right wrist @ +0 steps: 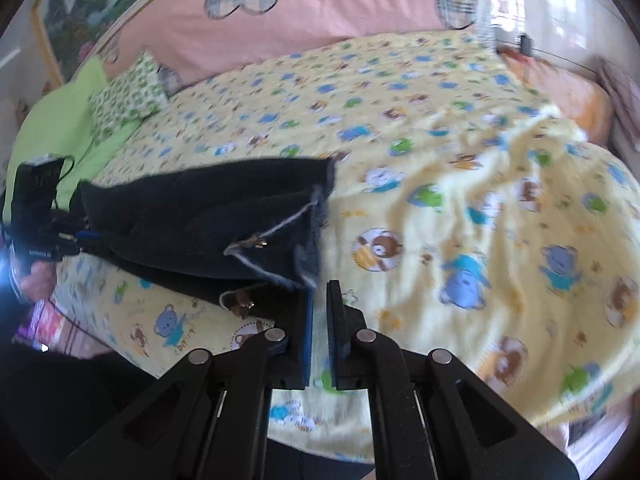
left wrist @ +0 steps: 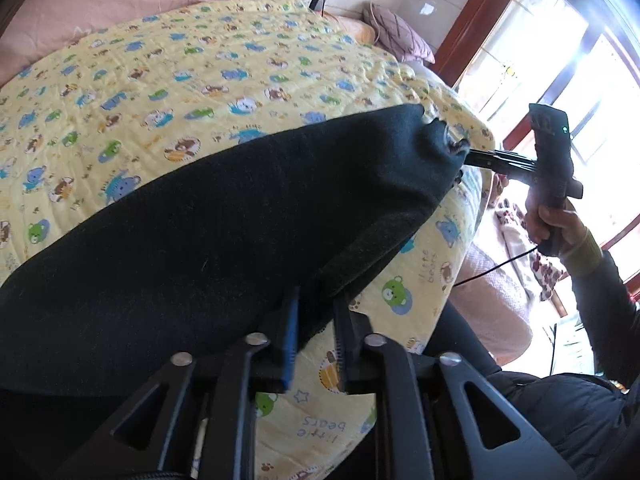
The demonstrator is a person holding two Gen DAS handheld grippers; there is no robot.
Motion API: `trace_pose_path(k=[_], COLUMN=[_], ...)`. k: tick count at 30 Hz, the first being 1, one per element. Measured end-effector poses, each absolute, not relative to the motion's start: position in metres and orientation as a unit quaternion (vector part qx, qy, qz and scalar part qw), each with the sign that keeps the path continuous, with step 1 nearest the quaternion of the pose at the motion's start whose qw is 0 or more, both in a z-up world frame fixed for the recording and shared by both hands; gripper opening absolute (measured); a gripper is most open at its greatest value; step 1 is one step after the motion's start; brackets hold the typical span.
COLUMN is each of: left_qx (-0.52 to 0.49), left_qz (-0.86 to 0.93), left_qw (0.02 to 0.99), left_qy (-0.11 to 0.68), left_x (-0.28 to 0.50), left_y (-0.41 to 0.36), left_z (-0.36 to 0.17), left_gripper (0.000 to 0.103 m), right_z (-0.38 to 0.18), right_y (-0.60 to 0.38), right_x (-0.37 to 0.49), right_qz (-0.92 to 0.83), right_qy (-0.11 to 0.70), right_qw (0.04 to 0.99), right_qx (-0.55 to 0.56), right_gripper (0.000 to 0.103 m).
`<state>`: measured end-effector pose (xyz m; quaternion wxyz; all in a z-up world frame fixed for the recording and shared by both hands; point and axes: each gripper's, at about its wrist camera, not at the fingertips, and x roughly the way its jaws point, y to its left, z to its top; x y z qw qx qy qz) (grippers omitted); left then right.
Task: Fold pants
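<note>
Dark pants (left wrist: pixel 220 220) stretch across a yellow bear-print quilt (left wrist: pixel 160 72) on a bed. My left gripper (left wrist: pixel 316 300) is at their near end, jaws a little apart. The cloth's edge lies between the blue pads without being pinched. At the far end my right gripper (left wrist: pixel 468 156) is shut on the waist corner, and a hand (left wrist: pixel 552 224) holds its handle. In the right wrist view the pants (right wrist: pixel 192 216) show their zip and rivets, and the waist edge meets my right gripper (right wrist: pixel 320 292). My left gripper (right wrist: pixel 80 236) sits at the far left end.
The quilt (right wrist: pixel 440 160) is rumpled to the right of the pants. A pink pillow with plaid hearts (right wrist: pixel 300 12) lines the head of the bed. Green pillows (right wrist: pixel 64 120) lie at the left. A bright window (left wrist: pixel 560 60) and a purple cushion (left wrist: pixel 400 36) stand beyond the bed's edge.
</note>
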<state>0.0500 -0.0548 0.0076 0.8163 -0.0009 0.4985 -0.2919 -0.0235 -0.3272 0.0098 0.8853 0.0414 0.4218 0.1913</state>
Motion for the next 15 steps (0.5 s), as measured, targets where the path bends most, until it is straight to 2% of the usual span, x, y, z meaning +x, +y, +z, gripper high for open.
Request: trace_pose_path(k=[3,6,7,8,10,15], left_qx=[-0.013,-0.024,-0.026,-0.033,-0.055,-0.110], left_qz=[-0.298,-0.293,-0.289,-0.284,-0.272,-0.226], left_qw=[0.822,0.829,0.831,0.833,0.836,0.849], left_qy=[0.486,0.476,0.475,0.474,0.474,0.465], left_x=[0.042,0.032,0.031,0.029,0.027,0.022], left_y=[-0.050,-0.045,-0.043,-0.039,-0.027,0.015], left_z=[0.015,0.021,0.022,0.023,0.024,0.027], left_gripper=[0.045,0.048,0.048,0.048,0.048,0.048], right_z=[0.029,0.044,0.047,0.050,0.054,0.054], right_y=[-0.330,-0.315,-0.307,-0.297,-0.277,-0.223], right_x=[-0.038,-0.048,-0.049,-0.049,-0.049,-0.039], right_qz=[0.173,0.192,0.204,0.215,0.238,0.296], right_qy=[0.397,0.371,0.363,0.356,0.338,0.336], right_qw=[0.900,0.906,0.906,0.906,0.906,0.889], right_qx=[0.052,0.070,0.077,0.083,0.092,0.094], right_gripper=[0.009,0.015,0.029,0.051,0.065,0.065])
